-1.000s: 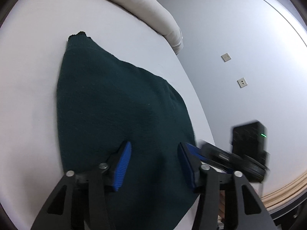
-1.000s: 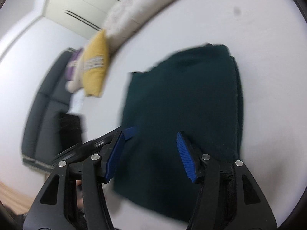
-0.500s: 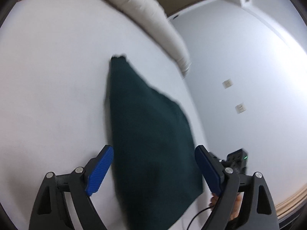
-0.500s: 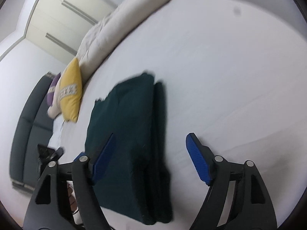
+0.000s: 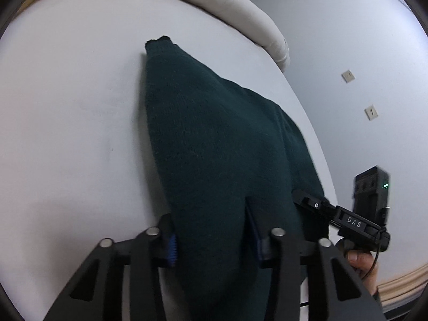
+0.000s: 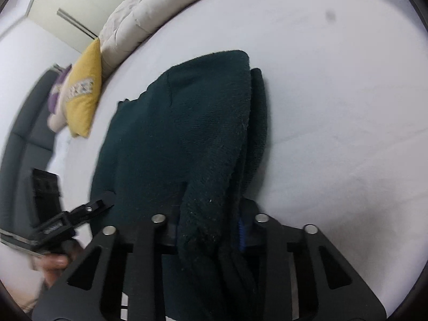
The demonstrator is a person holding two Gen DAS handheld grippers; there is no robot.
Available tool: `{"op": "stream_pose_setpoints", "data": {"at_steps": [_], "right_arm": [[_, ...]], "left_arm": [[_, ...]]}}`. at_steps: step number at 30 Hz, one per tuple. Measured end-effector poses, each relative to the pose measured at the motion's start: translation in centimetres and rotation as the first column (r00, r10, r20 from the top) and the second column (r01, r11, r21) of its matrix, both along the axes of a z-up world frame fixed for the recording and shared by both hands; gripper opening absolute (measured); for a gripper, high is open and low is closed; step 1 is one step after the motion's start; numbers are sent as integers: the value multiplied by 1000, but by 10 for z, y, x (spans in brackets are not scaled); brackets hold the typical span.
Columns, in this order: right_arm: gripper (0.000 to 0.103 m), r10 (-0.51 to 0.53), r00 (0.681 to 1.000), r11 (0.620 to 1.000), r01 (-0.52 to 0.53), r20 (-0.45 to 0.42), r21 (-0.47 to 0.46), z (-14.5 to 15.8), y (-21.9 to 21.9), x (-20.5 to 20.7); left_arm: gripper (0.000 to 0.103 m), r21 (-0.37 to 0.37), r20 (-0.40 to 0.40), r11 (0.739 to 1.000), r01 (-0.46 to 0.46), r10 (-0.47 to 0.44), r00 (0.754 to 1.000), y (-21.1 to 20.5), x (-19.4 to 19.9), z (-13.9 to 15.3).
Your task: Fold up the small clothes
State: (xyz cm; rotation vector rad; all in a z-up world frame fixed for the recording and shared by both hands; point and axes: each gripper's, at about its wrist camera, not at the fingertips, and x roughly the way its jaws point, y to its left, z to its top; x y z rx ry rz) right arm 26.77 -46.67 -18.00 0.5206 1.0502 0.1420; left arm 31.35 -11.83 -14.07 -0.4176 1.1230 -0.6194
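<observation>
A dark green knitted garment [image 5: 214, 133] lies folded lengthwise on the white bed sheet [image 5: 67, 107]. Its near edge is bunched up between the blue pads of my left gripper [image 5: 214, 243], whose jaws are closing on the cloth. In the right wrist view the same garment [image 6: 187, 123] shows layered edges on its right side. My right gripper [image 6: 207, 227] is also closing, with a thick fold of the near edge pinched between its pads. Each gripper shows in the other's view: the right one [image 5: 347, 222] at the garment's right corner, the left one [image 6: 80, 214] at its left.
A rolled cream duvet [image 5: 227, 8] runs along the far side of the bed. A yellow cushion [image 6: 83, 93] and a dark sofa [image 6: 21, 139] lie at the left. The bed's edge and a wall with sockets [image 5: 347, 76] are close on the right.
Half a second ago both grippers hung wide open above the garment. Both have since come down to its near edge and their jaws have narrowed on the cloth, which now bunches between the pads.
</observation>
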Motion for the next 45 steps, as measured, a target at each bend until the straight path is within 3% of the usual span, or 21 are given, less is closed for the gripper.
{"op": "stream_pose_setpoints", "data": {"at_steps": [4,6,10,17,27,30,33,34,37,45], "right_arm": [[21,58,997,967,-42,57,-250,40,51,-24],[20,97,991,952,-66,90,-298,60,71,-44],[20,170,973,919,-98,158,-383,94,125,-95],[20,243,943,933,-164,226,-321,128,204,-168],[20,333,921,917,-267,200,-298,103,312,-213],[20,305,942,934,-267,140,-236,67,313,-205],[22,248,968,958,-242,22,-153,12,297,-194],[23,230,972,971,-226,39,-82,0,289,-196],[23,179,982,977,-185,68,103,-16,268,-200],[28,160,984,970,-172,81,174,-16,250,-219]], "left_arm": [[37,113,67,993,18,-26,997,7,-32,27],[36,149,103,989,18,-34,994,17,-51,43],[36,139,132,990,-9,-10,991,66,-97,70],[37,188,200,981,-47,8,980,145,-176,101],[38,207,162,970,-126,93,982,221,-221,68],[39,226,91,965,-130,112,990,226,-213,32],[51,200,57,969,-144,135,989,236,-212,0],[53,190,60,970,-150,141,988,239,-214,-2],[60,217,74,965,-151,138,988,238,-213,-3],[64,181,66,968,-173,164,984,247,-213,-11]]}}
